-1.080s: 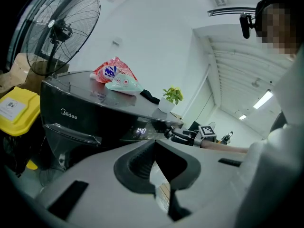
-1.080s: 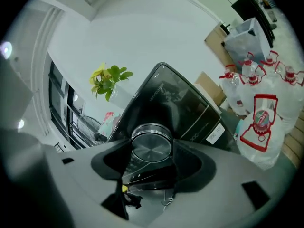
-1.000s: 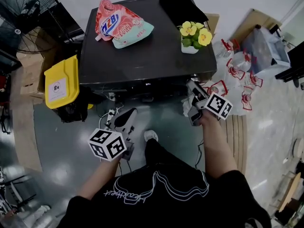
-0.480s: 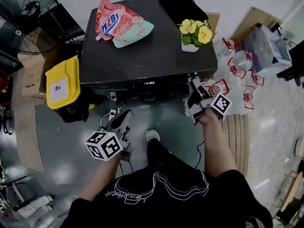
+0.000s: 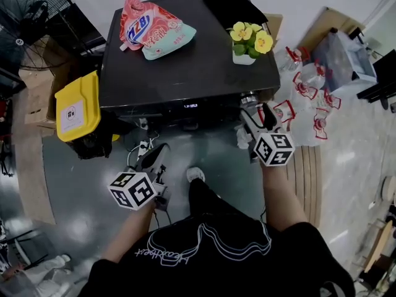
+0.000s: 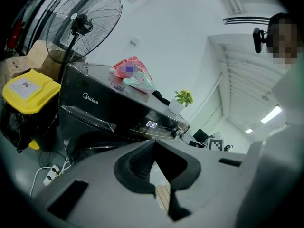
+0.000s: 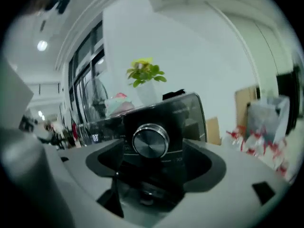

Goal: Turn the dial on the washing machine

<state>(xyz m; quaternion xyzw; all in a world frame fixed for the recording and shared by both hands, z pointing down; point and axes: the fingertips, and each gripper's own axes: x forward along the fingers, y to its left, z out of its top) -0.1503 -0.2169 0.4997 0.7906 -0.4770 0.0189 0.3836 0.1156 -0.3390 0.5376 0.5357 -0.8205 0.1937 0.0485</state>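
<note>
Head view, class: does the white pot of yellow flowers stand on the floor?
No, the white pot of yellow flowers stands on the black washing machine, on its top.

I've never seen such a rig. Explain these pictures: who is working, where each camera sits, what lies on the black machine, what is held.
There is no robot here: a person holds a pair of tongs in each hand. One picture comes from a camera on the person's head, looking down. The other two come from cameras riding on the tongs, each looking along its own jaws.

The black box is a washing machine. On its top lie a detergent pouch, a pot of yellow flowers and what looks like a black cloth.

The right tongs are at the machine's front, with the silver dial in the gap between their jaws. Those jaws have just been opening and do not press on it. The left tongs hang lower, jaws together, holding nothing.
</note>
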